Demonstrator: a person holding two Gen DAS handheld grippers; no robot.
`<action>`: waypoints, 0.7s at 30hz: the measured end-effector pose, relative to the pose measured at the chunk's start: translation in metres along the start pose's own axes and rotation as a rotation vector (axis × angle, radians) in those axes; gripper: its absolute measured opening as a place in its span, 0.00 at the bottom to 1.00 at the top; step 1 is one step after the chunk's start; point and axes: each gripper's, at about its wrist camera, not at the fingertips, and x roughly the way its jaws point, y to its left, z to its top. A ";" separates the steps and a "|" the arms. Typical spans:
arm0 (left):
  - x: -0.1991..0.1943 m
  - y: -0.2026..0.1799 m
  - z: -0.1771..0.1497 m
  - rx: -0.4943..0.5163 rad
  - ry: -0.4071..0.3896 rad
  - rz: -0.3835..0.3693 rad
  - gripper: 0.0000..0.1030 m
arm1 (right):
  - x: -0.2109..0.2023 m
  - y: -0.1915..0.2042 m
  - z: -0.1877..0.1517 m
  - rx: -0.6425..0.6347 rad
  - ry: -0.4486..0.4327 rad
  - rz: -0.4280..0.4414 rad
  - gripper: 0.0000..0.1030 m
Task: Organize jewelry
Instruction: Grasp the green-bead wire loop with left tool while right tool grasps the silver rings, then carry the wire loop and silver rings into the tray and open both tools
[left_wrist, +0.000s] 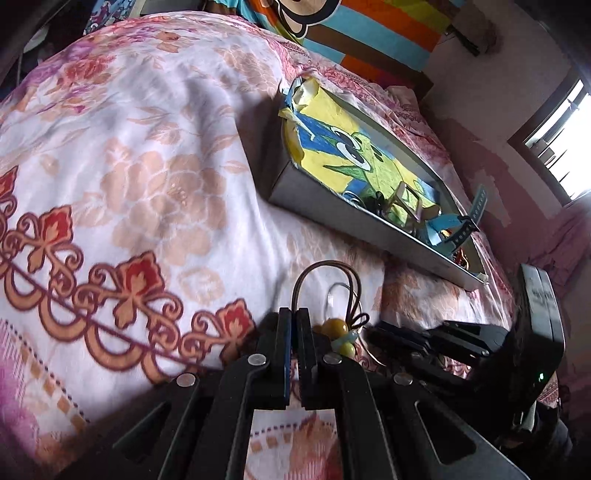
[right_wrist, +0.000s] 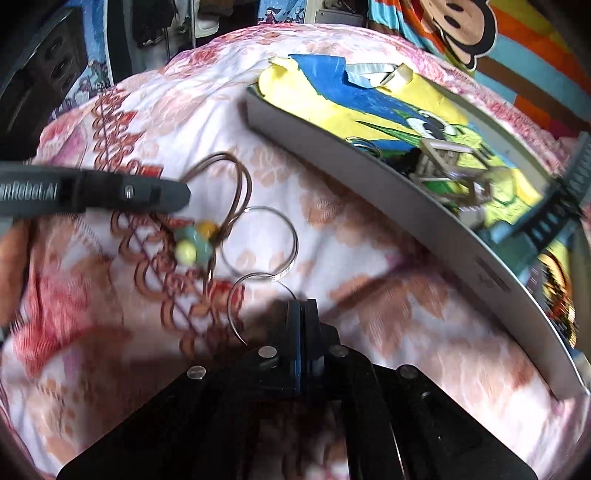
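My left gripper (left_wrist: 295, 314) is shut on the brown cord (left_wrist: 314, 267) of a necklace, and its yellow and green beads (left_wrist: 334, 326) hang just right of the fingers. In the right wrist view that gripper (right_wrist: 181, 194) comes in from the left, with the cord (right_wrist: 240, 177) looped beyond its tip and the beads (right_wrist: 194, 243) below it. My right gripper (right_wrist: 303, 304) is shut, and a thin silver bangle (right_wrist: 236, 295) runs into its tips. A second silver bangle (right_wrist: 258, 240) lies flat on the bedsheet beside the beads.
A shallow grey box (left_wrist: 351, 218) (right_wrist: 369, 173), lined with a yellow and blue drawing, lies on the floral bedsheet (left_wrist: 147, 166) to the right. It holds several jewellery pieces and a teal watch strap (left_wrist: 476, 210). A striped cushion (left_wrist: 369, 33) lies behind it.
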 end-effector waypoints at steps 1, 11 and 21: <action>-0.001 -0.001 -0.001 0.002 0.000 0.001 0.03 | -0.006 -0.001 -0.004 0.005 -0.010 -0.009 0.02; -0.007 -0.041 -0.004 0.177 -0.048 0.028 0.03 | -0.061 -0.008 -0.035 0.044 -0.203 -0.159 0.01; -0.027 -0.072 0.010 0.247 -0.154 0.013 0.03 | -0.096 -0.056 -0.040 0.158 -0.346 -0.221 0.01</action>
